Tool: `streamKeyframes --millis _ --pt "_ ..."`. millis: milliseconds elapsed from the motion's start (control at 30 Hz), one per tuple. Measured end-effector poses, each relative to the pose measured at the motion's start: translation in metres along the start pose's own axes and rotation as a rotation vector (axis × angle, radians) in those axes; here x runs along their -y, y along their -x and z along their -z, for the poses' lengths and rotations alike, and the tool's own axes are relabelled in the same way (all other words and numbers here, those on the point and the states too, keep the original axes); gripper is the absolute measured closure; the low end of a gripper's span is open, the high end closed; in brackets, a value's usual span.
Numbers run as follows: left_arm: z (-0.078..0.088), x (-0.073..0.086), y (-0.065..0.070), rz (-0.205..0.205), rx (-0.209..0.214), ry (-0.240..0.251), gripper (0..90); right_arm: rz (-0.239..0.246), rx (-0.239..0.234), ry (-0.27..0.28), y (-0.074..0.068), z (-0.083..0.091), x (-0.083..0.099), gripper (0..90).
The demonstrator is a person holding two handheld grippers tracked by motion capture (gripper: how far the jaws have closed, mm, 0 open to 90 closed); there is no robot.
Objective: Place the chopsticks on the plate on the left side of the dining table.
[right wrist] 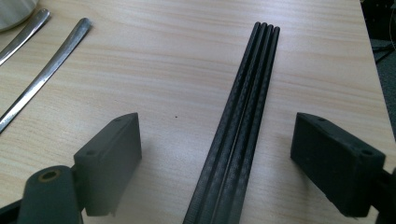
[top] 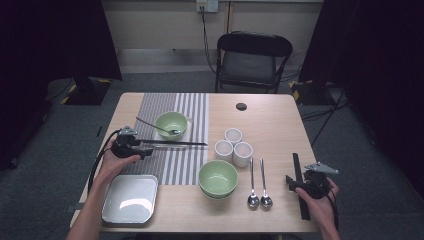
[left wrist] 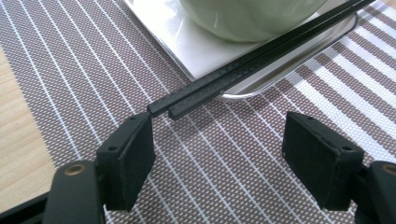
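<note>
A pair of black chopsticks point(top: 175, 143) point(left wrist: 261, 51) lies across the front rim of a small white plate point(left wrist: 187, 51) that carries a green bowl point(top: 171, 124) point(left wrist: 247, 16) with a spoon point(top: 155, 126) in it. My left gripper point(top: 146, 148) point(left wrist: 219, 135) is open low over the striped placemat point(top: 180, 160) point(left wrist: 70, 60), and the chopsticks' near ends sit just past its left jaw tip. My right gripper point(top: 300, 178) point(right wrist: 217, 140) is open near the table's right front, its jaws straddling a bundle of black chopsticks point(top: 299, 170) point(right wrist: 243, 112) that lies flat on the wood, untouched.
A white square plate point(top: 130, 199) sits at the front left. Stacked green bowls point(top: 218, 178) stand front centre, three white cups point(top: 233, 146) behind them, two spoons point(top: 258, 185) point(right wrist: 42, 70) to their right. A black chair point(top: 252, 57) stands beyond the far edge.
</note>
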State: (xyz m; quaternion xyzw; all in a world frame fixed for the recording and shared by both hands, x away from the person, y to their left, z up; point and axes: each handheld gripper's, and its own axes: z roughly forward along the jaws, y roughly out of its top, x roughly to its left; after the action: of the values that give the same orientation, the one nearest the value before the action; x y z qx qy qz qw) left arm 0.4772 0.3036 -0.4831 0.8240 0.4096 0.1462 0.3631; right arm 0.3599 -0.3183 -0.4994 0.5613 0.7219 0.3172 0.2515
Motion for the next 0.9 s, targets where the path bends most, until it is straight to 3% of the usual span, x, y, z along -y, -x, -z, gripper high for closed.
streamKeyframes --millis 200,300,367,567,900 --pt "0.0003 -0.0006 -0.0001 -0.003 -0.010 0.005 25.7 0.000 0.000 0.000 0.0000 0.0000 0.0000 15.4" --pt "-0.0009 -0.0002 -0.0020 0.021 -0.025 0.012 25.6 0.000 0.000 0.000 0.0000 0.0000 0.0000 15.4" --pt "-0.0029 0.0006 -0.0033 0.029 -0.013 0.008 25.3 0.000 0.000 0.000 0.0000 0.0000 0.0000 15.4" --pt "-0.0038 -0.0015 0.0010 -0.001 -0.002 0.001 25.5 0.000 0.000 0.000 0.0000 0.0000 0.0000 15.4" --pt "-0.0038 -0.0012 0.0013 0.000 0.000 -0.007 25.4 0.000 0.000 0.000 0.0000 0.0000 0.0000 15.4"
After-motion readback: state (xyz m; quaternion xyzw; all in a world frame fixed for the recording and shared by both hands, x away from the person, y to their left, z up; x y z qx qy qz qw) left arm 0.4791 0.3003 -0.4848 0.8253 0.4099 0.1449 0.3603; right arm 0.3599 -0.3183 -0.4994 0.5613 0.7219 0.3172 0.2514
